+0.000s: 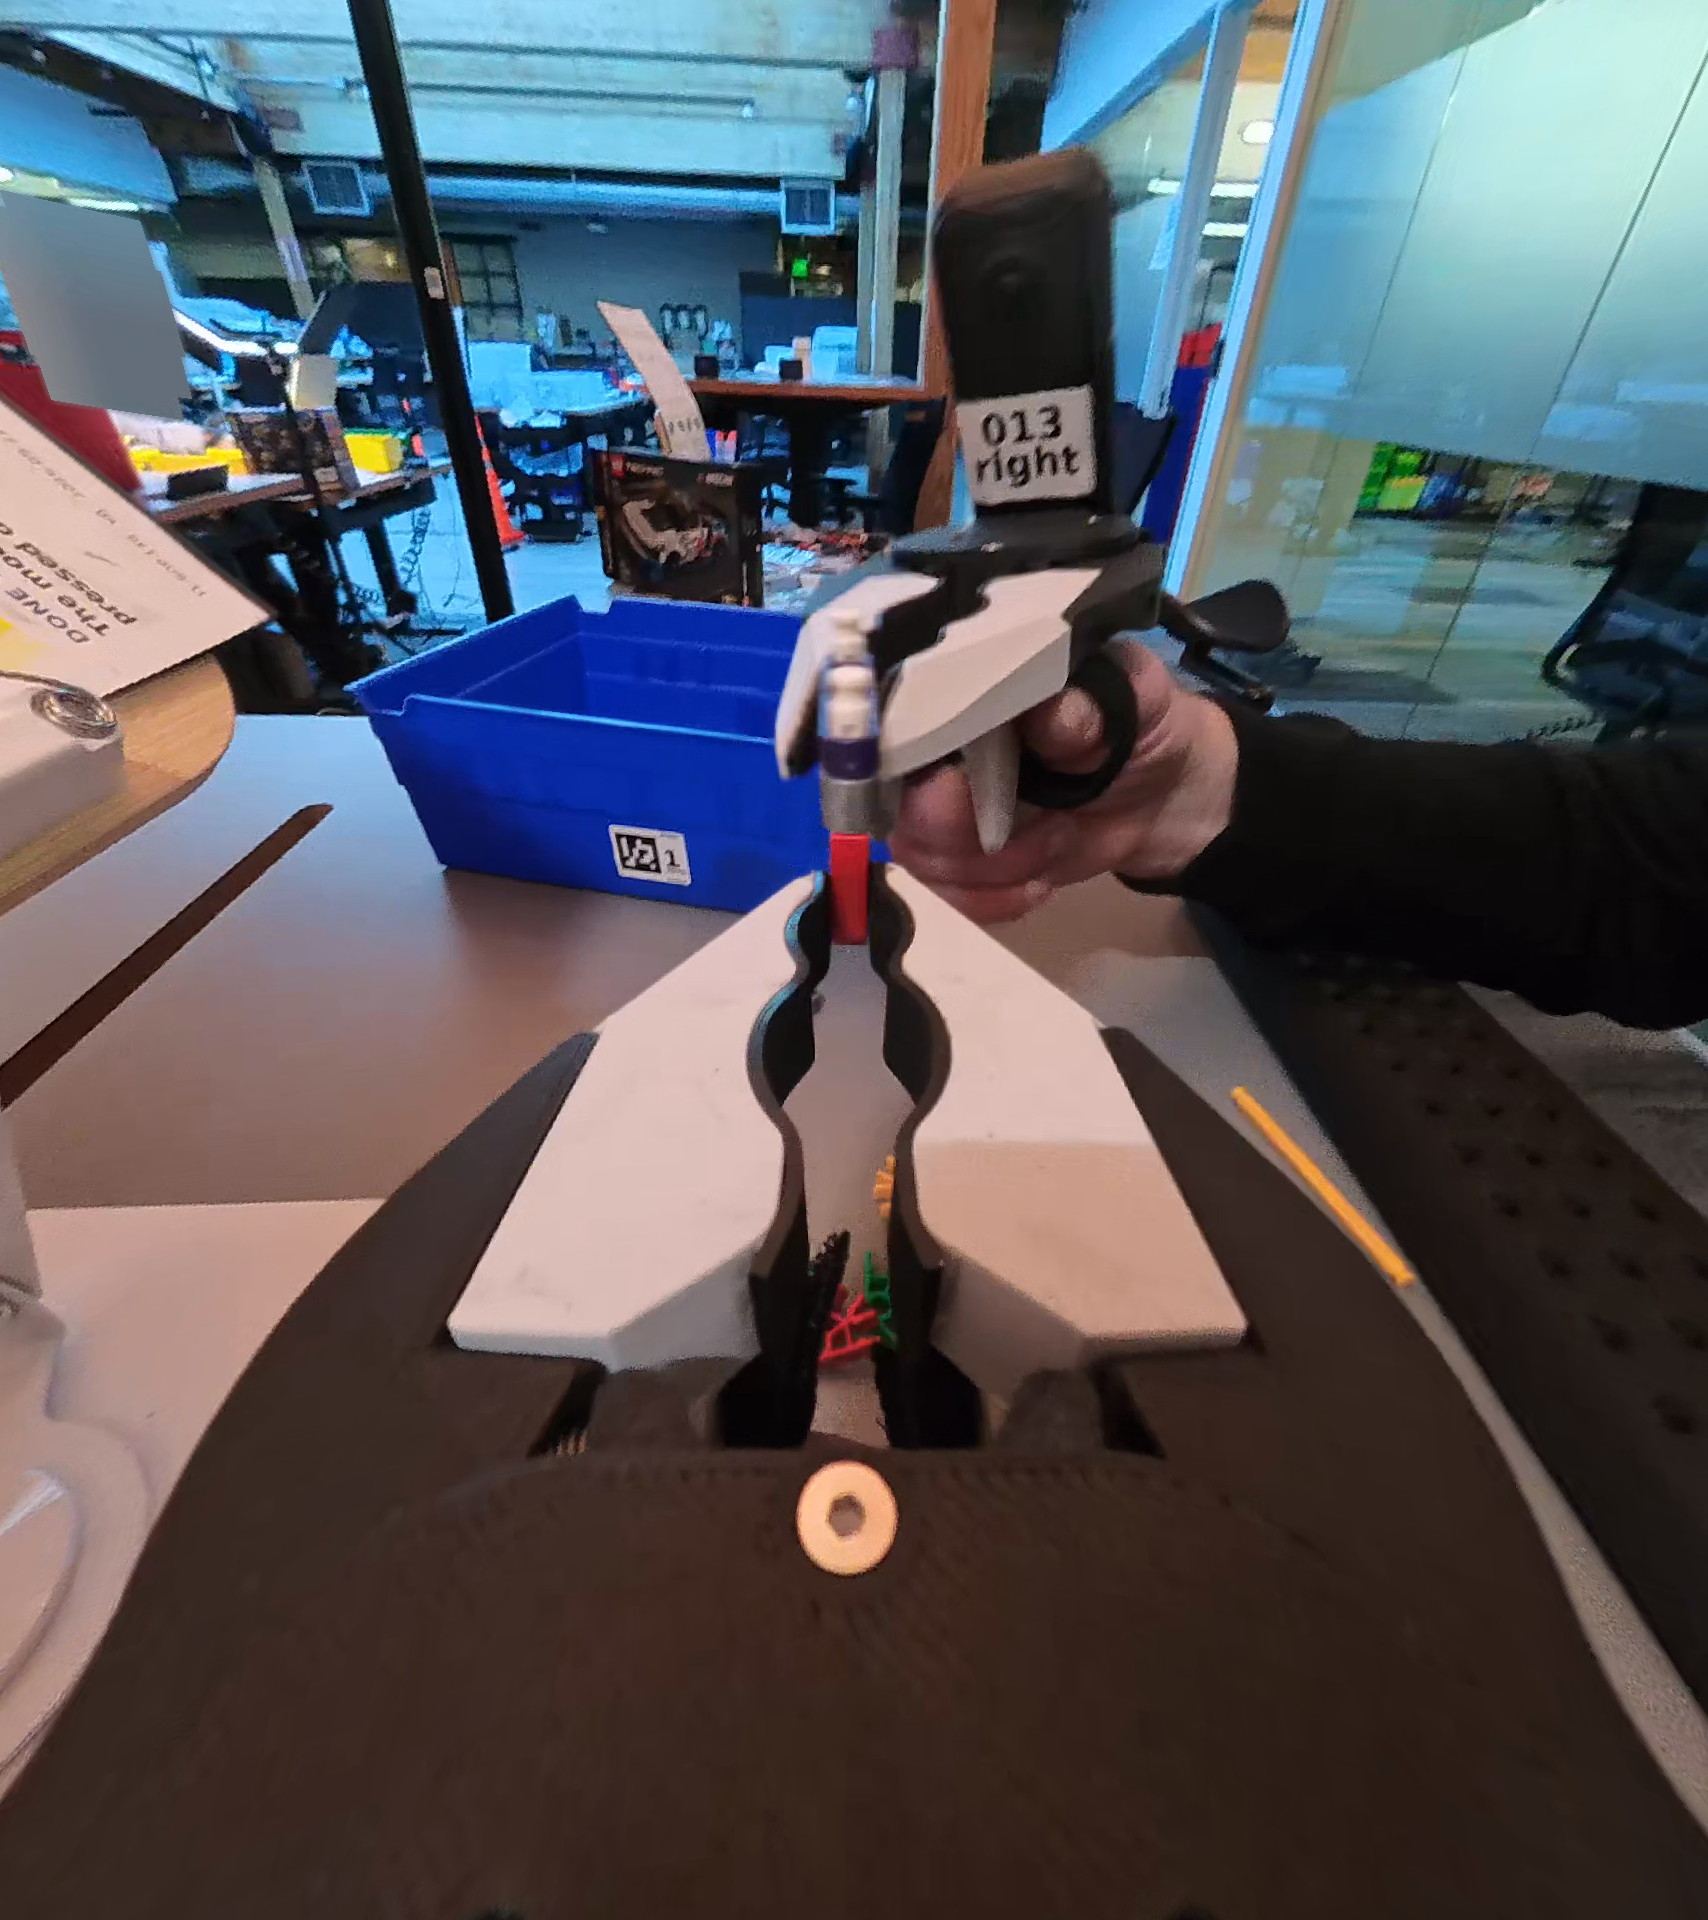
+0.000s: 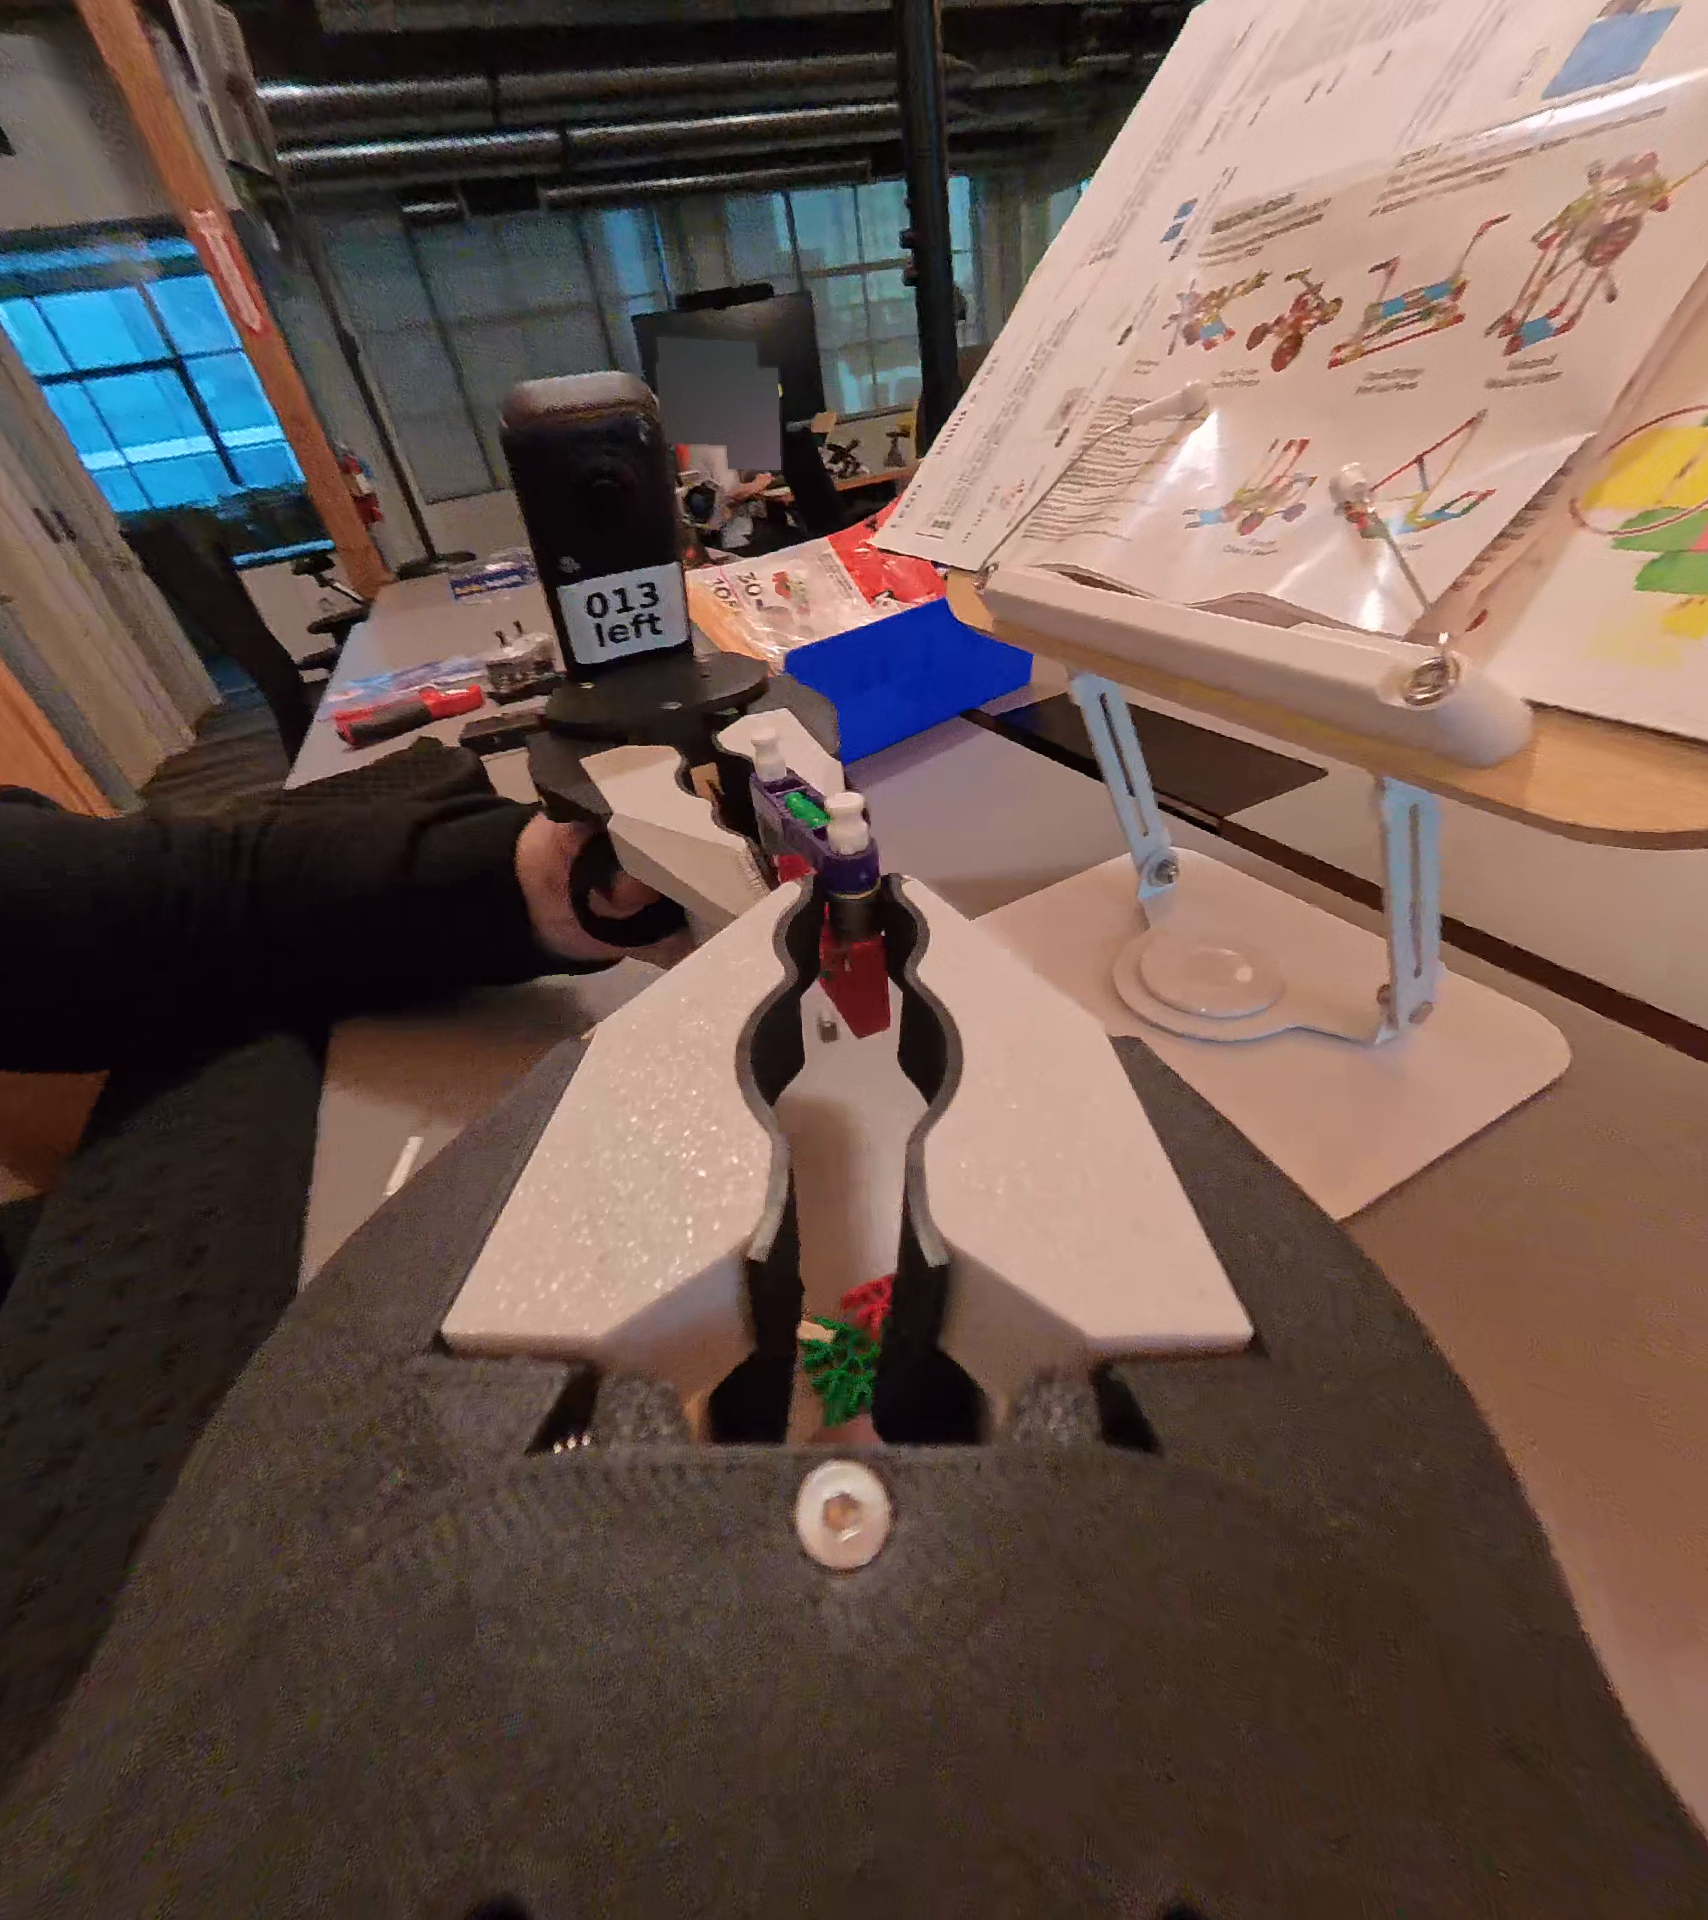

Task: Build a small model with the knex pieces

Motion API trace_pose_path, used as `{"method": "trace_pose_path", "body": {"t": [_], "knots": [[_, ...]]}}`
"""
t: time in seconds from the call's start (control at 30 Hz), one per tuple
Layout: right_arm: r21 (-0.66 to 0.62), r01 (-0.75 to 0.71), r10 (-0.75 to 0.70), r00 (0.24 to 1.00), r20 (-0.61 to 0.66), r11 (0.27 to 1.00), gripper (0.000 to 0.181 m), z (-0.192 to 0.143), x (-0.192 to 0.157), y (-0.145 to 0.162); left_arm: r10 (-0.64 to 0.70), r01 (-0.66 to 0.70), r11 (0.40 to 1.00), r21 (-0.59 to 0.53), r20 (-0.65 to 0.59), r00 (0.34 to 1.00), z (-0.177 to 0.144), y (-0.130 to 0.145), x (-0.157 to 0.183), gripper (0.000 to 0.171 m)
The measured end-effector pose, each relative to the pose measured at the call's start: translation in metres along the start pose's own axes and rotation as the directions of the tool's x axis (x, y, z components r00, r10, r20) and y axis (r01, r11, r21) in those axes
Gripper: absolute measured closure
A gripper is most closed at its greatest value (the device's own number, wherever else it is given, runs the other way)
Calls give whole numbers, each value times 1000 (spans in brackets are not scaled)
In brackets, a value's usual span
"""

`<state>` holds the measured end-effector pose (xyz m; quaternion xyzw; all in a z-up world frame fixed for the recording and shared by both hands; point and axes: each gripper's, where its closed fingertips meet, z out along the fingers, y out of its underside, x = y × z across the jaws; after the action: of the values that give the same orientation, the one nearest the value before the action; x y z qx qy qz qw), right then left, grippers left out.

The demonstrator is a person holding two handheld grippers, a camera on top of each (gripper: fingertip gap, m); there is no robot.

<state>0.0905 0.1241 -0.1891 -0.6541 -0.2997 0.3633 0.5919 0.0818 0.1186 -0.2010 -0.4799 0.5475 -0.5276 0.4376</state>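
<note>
Centre frame, both wrist views: left gripper [image 1: 848, 914] and right gripper [image 2: 852, 940] each clamped on one small toy assembly [image 1: 848, 769] — red block low, purple and white connectors above. Light, rigid plastic, snap joints likely to pop; best gripped on the red block. Joints mostly hidden between fingertips.

1. Far behind the meeting grippers, the blue bin [image 1: 611, 748] blocks the table [image 1: 330, 997].
2. At left, the tilted book stand [image 2: 1276, 665] overhangs the table; open surface remains beneath its legs.
3. At right, a black perforated mat [image 1: 1556, 1164] lies flat, with a yellow rod [image 1: 1323, 1184] beside it.
</note>
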Motion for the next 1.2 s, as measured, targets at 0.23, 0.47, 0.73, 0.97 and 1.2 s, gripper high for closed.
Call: {"method": "trace_pose_path", "body": {"t": [0.23,0.47,0.73,0.97,1.2], "knots": [[-338,607,-691,674,-262,720,156,-7,13,3,-29,36,988,-149,46,999,1,19,-10,168],[-589,728,-935,301,-185,351,177,12,24,26,-43,52,968,-246,43,998,11,33,1,168],[-610,632,-877,389,-284,478,179,16,37,29,6,19,969,-246,102,995,12,36,-7,167],[-364,346,-484,767,-421,865,179,17,44,30,52,-30,991,-132,161,986,11,19,-14,156],[-299,263,-374,825,-424,918,179,21,45,31,70,-45,992,-120,219,973,21,28,-18,163]]}}
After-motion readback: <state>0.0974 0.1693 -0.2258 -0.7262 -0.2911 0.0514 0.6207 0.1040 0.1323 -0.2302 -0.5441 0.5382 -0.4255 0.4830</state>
